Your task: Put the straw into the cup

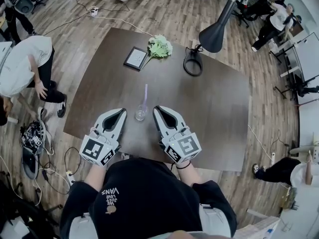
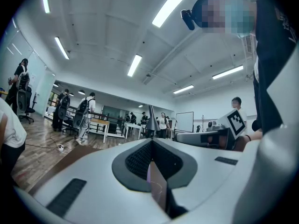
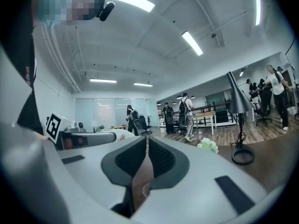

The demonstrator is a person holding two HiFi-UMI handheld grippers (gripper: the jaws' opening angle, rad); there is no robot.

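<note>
Head view: "VANS" in white caps, upside down to cam, on front of person's black shirt (image 1: pixel 144 198). Smaller lines beside it too small to read. Framed card (image 1: pixel 136 58) on table (image 1: pixel 214 98): print illegible.

A dark brown table (image 1: pixel 214 103) stands on a wood-plank floor (image 1: pixel 164 9). Near its far edge are a black cone-shaded lamp (image 1: pixel 215 34), pale flowers (image 1: pixel 160 46) and a small dark-framed panel (image 1: pixel 135 58). Cables (image 1: pixel 107 18) trail across the floor. Strip lights (image 2: pixel 134 64) cross a white ceiling (image 2: pixel 103 27). People (image 2: pixel 86 108) stand among desks (image 2: pixel 100 124) beyond.
</note>
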